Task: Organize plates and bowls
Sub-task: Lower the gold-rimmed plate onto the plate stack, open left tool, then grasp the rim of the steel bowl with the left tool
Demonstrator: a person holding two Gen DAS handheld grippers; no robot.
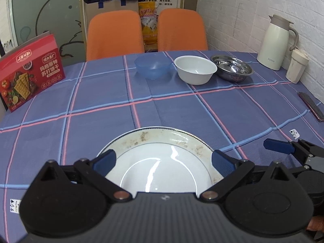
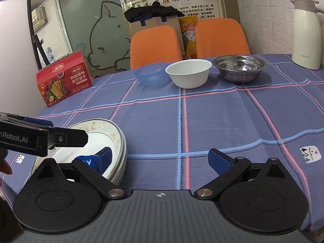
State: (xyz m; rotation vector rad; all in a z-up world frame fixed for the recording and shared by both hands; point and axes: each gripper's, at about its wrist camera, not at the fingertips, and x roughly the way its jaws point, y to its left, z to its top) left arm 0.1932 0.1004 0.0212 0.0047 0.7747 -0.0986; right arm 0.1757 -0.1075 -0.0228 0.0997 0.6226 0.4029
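Note:
A stack of white plates with a soiled top rim sits near the table's front edge; the plate stack shows at lower left in the right wrist view. My left gripper hovers open over the top plate, fingers spread wider than its inner well. My right gripper is open just right of the stack, its left finger over the plate edge. At the far side stand a blue plastic bowl, a white bowl and a steel bowl in a row.
A red cracker box stands at the far left. A white thermos jug and a cup stand at the far right by the brick wall. A dark flat case lies at the right edge. Two orange chairs stand behind the table.

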